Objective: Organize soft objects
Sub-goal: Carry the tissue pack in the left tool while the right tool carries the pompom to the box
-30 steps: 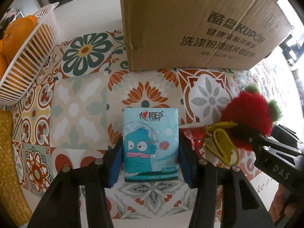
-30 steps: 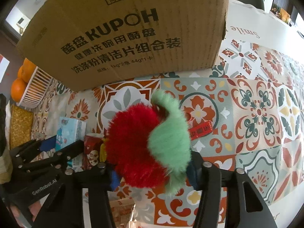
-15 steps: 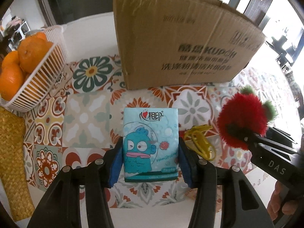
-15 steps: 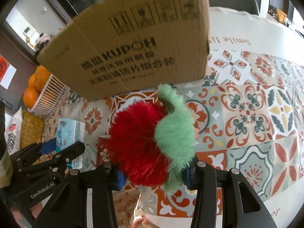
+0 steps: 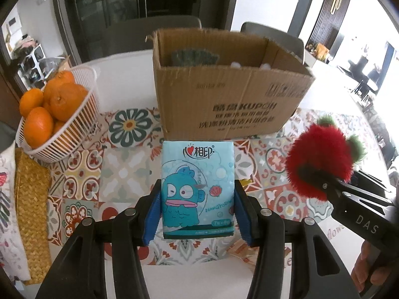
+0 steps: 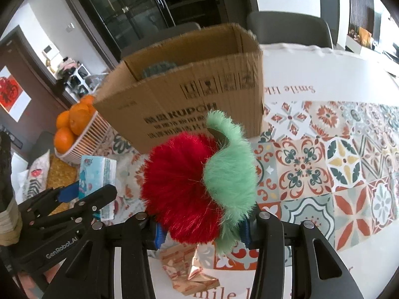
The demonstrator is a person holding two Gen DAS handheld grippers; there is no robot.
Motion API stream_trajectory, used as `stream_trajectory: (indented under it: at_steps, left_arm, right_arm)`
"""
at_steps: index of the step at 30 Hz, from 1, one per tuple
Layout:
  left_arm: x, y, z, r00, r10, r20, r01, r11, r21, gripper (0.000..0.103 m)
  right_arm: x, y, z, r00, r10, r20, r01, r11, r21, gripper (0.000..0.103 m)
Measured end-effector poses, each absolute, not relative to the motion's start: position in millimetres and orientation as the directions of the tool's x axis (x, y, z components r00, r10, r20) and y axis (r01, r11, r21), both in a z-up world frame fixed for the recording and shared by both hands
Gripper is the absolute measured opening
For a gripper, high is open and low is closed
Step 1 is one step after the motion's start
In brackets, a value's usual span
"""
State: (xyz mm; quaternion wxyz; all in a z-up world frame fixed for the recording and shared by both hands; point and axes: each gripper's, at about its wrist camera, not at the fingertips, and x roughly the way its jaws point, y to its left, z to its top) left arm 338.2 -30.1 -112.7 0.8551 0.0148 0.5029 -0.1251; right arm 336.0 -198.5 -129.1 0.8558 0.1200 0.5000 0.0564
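Between the blue pads of the left gripper (image 5: 197, 214) sits a tissue pack (image 5: 197, 189), clamped tight: smooth, glossy plastic, flat and rectangular, squashy inside. Straight ahead and a bit lower is the open cardboard box (image 5: 224, 104), so I'd say we're mid-carry; next it needs to go forward over the rim and let go.

Right wrist view: the right gripper (image 6: 202, 231) is squeezing a fuzzy red pom-pom toy (image 6: 182, 189) with a green fluffy leaf, box (image 6: 179, 94) ahead too. Same drop needed.
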Motion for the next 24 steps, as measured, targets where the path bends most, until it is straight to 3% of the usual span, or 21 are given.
stream_trajectory:
  at_steps: [24]
  left_arm:
    - [325.1, -27.8, -4.0, 0.679, -0.246, -0.692, 0.277, 0.958, -0.069, 0.052]
  right_arm:
    - [322.4, -184.7, -28.0, 0.676, 0.246, -0.694, -0.063, 0.958, 0.279, 0.046]
